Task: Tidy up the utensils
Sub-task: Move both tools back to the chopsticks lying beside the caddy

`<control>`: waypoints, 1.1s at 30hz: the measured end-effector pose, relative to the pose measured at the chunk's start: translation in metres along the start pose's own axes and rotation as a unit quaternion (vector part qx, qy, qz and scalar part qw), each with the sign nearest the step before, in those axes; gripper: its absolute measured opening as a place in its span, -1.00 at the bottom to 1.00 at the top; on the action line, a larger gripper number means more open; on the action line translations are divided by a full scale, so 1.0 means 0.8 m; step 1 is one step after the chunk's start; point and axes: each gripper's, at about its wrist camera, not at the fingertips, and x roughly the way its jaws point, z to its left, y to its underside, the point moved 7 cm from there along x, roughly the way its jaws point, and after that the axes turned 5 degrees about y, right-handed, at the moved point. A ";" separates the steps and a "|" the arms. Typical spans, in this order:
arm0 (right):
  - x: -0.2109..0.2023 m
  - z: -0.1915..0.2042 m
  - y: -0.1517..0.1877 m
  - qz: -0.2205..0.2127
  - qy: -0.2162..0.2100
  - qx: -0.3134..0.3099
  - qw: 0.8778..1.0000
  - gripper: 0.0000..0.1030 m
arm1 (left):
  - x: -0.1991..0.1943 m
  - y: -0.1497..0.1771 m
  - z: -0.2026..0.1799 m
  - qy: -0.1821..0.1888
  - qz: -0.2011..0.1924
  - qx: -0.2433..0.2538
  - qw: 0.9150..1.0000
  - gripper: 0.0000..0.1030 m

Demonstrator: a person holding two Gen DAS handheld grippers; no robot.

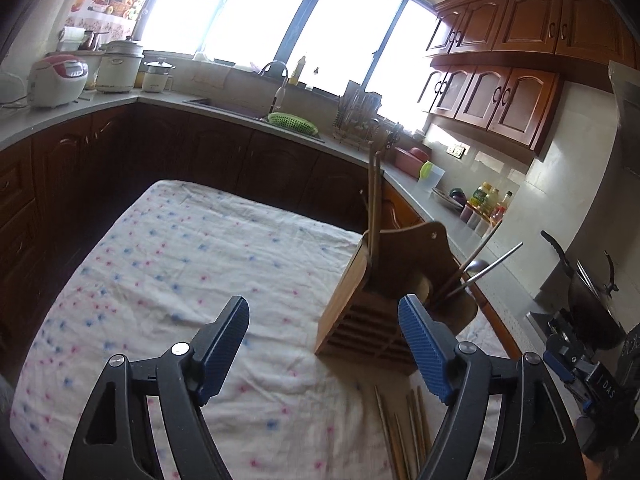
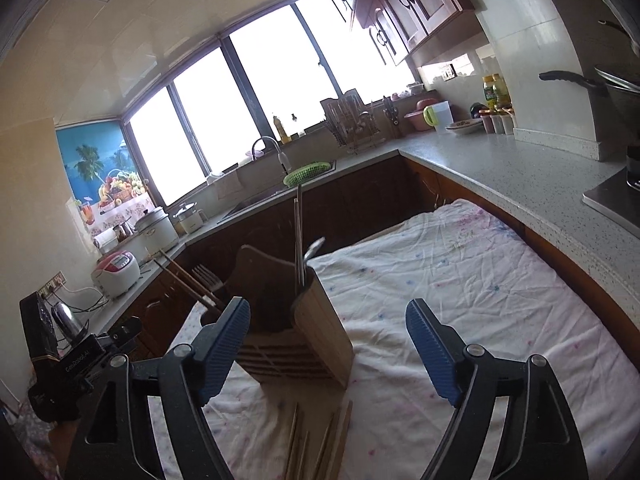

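Before both tools [image 1: 324, 334] [image 2: 328, 336], holder [image 1: 360, 320], loose chopsticks [image 1: 404, 432].

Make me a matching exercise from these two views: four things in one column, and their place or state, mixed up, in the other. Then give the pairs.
Things:
1. chopsticks
2. wooden holder
3. left gripper
4. green basket

Place or state:
A. by the sink on the far counter
B. open, holding nothing
C. lying loose on the cloth, in front of the holder
D. standing on the cloth with utensils sticking up out of it

Pairs: 1-C, 2-D, 3-B, 4-A
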 end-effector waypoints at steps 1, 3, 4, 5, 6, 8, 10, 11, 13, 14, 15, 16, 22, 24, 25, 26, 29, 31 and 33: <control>-0.001 -0.002 0.012 0.011 0.003 -0.003 1.000 0.61 | -0.007 0.010 0.005 -0.005 0.007 -0.004 1.000 0.49; -0.003 -0.006 0.037 0.032 0.007 -0.009 0.999 0.61 | -0.023 0.026 0.010 -0.010 0.017 -0.010 1.000 0.49; -0.005 -0.006 0.050 0.042 0.008 -0.012 0.999 0.61 | -0.032 0.035 0.015 -0.014 0.021 -0.014 1.000 0.50; -0.005 -0.005 0.061 0.051 0.010 -0.017 0.998 0.61 | -0.041 0.043 0.019 -0.018 0.025 -0.020 0.999 0.52; -0.005 -0.003 0.073 0.062 0.011 -0.024 0.998 0.60 | -0.049 0.050 0.023 -0.022 0.029 -0.026 0.999 0.53; -0.002 0.006 0.099 0.089 0.008 -0.043 0.995 0.57 | -0.060 0.062 0.027 -0.027 0.039 -0.039 0.998 0.53; 0.004 0.018 0.127 0.121 0.003 -0.068 0.990 0.40 | -0.068 0.075 0.033 -0.031 0.052 -0.045 0.997 0.53; 0.009 0.025 0.141 0.135 0.005 -0.084 0.987 0.33 | -0.072 0.080 0.033 -0.034 0.057 -0.044 0.997 0.53; 0.019 0.034 0.170 0.166 0.015 -0.114 0.979 0.13 | -0.081 0.088 0.032 -0.041 0.062 -0.040 0.996 0.53; 0.025 0.038 0.182 0.180 0.019 -0.123 0.976 0.11 | -0.083 0.089 0.030 -0.041 0.064 -0.038 0.996 0.53; 0.030 0.041 0.192 0.194 0.020 -0.132 0.972 0.05 | -0.087 0.092 0.028 -0.040 0.067 -0.038 0.996 0.53; 0.033 0.043 0.201 0.203 0.022 -0.140 0.969 0.01 | -0.088 0.095 0.026 -0.039 0.071 -0.037 0.996 0.53; 0.037 0.025 0.218 0.225 0.073 -0.177 0.955 -0.11 | -0.080 0.107 -0.003 -0.030 0.099 0.003 0.995 0.53; 0.031 0.009 0.213 0.226 0.080 -0.159 0.958 -0.10 | -0.062 0.114 -0.019 -0.020 0.127 0.027 0.991 0.53; 0.028 0.000 0.210 0.225 0.083 -0.147 0.960 -0.10 | -0.054 0.119 -0.029 -0.015 0.139 0.038 0.990 0.53; 0.024 -0.008 0.207 0.224 0.080 -0.131 0.962 -0.10 | -0.046 0.122 -0.039 -0.012 0.146 0.048 0.988 0.53; 0.008 -0.032 0.197 0.212 0.072 -0.086 0.971 -0.10 | -0.018 0.127 -0.071 -0.003 0.168 0.076 0.983 0.51; -0.003 -0.046 0.189 0.198 0.072 -0.065 0.975 -0.10 | 0.003 0.130 -0.091 -0.002 0.183 0.097 0.978 0.50; -0.014 -0.057 0.178 0.182 0.074 -0.045 0.979 -0.09 | 0.024 0.136 -0.107 -0.008 0.196 0.118 0.974 0.47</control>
